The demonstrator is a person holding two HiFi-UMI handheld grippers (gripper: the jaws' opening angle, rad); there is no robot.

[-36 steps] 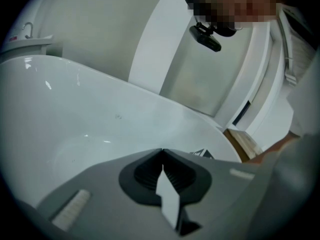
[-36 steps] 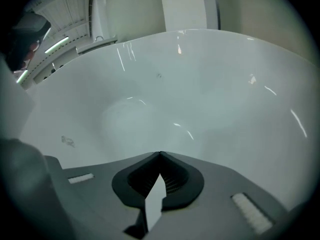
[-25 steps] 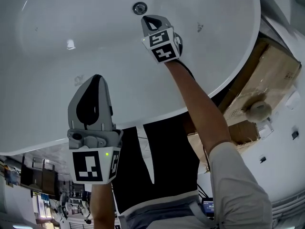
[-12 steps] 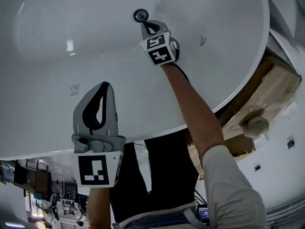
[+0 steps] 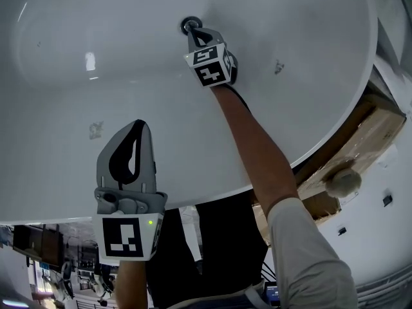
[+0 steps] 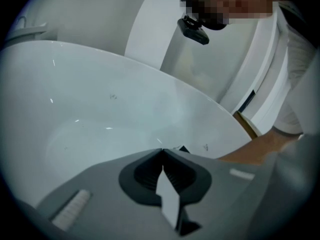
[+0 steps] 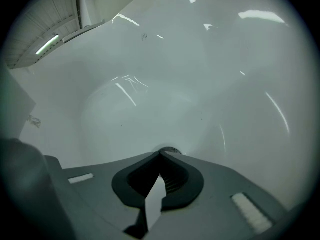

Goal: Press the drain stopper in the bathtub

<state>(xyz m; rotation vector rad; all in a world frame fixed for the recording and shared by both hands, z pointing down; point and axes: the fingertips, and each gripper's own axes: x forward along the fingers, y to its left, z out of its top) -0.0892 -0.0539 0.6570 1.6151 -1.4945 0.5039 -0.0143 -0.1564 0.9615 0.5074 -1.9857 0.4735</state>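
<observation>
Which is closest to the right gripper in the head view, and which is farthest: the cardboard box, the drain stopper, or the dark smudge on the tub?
1. Drain stopper, right at the right gripper's tips, on the tub floor.
2. Dark smudge, off to the side on the tub's wall.
3. Cardboard box, outside the tub, past its rim.

both your left gripper (image 5: 138, 125) and right gripper (image 5: 194, 29) are grey shells with black insides, each with a black-and-white marker cube (image 5: 125, 237). green led (image 5: 149, 223) on the left one. you've got a white sleeve (image 5: 309, 250) and a black front (image 5: 225, 237).
</observation>
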